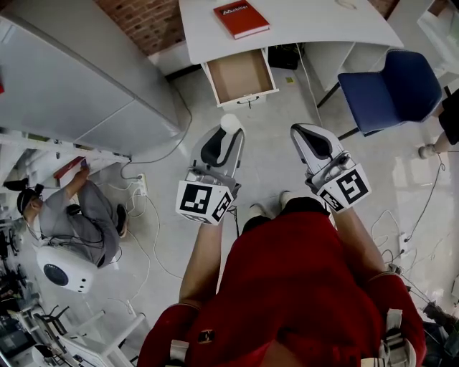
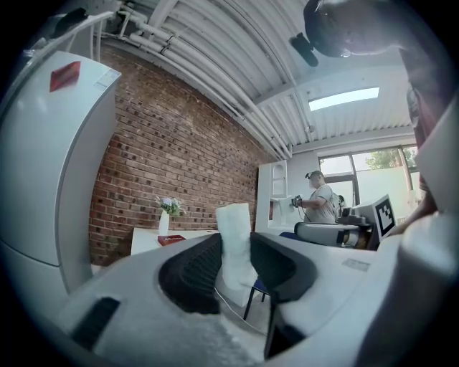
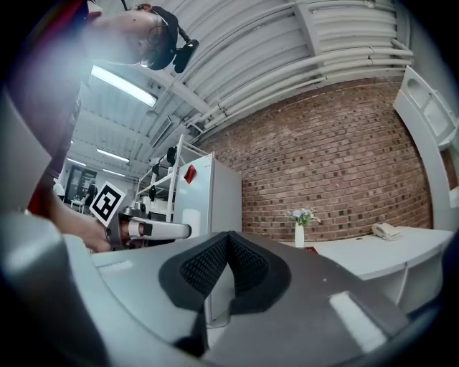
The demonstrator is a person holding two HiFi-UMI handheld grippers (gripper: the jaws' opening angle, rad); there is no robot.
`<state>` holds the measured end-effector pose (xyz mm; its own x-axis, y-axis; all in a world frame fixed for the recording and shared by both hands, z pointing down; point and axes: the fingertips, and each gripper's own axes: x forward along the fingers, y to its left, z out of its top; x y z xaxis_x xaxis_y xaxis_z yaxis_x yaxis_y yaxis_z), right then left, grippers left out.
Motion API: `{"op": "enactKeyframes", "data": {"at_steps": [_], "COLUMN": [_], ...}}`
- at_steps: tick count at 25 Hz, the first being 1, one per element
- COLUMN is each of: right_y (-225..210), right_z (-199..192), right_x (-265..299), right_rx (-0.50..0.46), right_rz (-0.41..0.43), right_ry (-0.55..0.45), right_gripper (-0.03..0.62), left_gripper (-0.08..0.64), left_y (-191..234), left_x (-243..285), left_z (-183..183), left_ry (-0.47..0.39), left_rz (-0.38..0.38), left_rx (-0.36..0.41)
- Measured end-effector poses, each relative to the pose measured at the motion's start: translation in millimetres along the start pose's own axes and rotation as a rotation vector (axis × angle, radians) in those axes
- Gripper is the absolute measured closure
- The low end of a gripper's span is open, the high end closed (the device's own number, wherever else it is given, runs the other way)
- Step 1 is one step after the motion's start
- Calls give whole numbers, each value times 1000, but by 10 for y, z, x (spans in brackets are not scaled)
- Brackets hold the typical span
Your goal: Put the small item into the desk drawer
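Observation:
A small white foam-like item (image 1: 230, 122) (image 2: 234, 233) stands upright between the dark pads of my left gripper (image 1: 225, 136) (image 2: 234, 267), which is shut on it. I hold it above the floor, short of the desk drawer (image 1: 240, 76); the drawer is pulled open and looks empty, with a brown bottom. It hangs under the white desk (image 1: 315, 25). My right gripper (image 1: 301, 133) (image 3: 228, 251) is level with the left one and to its right, its jaws shut with nothing between them.
A red book (image 1: 241, 18) lies on the desk. A blue chair (image 1: 391, 89) stands to the right of the drawer. At left a large white cabinet (image 1: 72, 79) stands, with a person (image 1: 79, 215) crouching beside it. Cables trail over the floor.

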<state>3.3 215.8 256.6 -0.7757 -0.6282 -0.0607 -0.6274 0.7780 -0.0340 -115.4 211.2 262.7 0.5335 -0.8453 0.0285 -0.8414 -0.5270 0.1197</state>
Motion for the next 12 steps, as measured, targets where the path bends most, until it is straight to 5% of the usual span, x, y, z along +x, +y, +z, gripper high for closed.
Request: {"op": "enactKeyframes", "data": {"at_steps": [12], "right_y": [-162], "right_z": [-83], "right_x": [329], "right_rx": [-27], "right_rz": [-36], "right_ry": [25], "right_gripper": [581], "left_gripper": [431], "left_y": [486], "left_x": [195], "left_z": [-96], "left_ry": [21], "left_rz": [-8], "left_rx": [-38]}}
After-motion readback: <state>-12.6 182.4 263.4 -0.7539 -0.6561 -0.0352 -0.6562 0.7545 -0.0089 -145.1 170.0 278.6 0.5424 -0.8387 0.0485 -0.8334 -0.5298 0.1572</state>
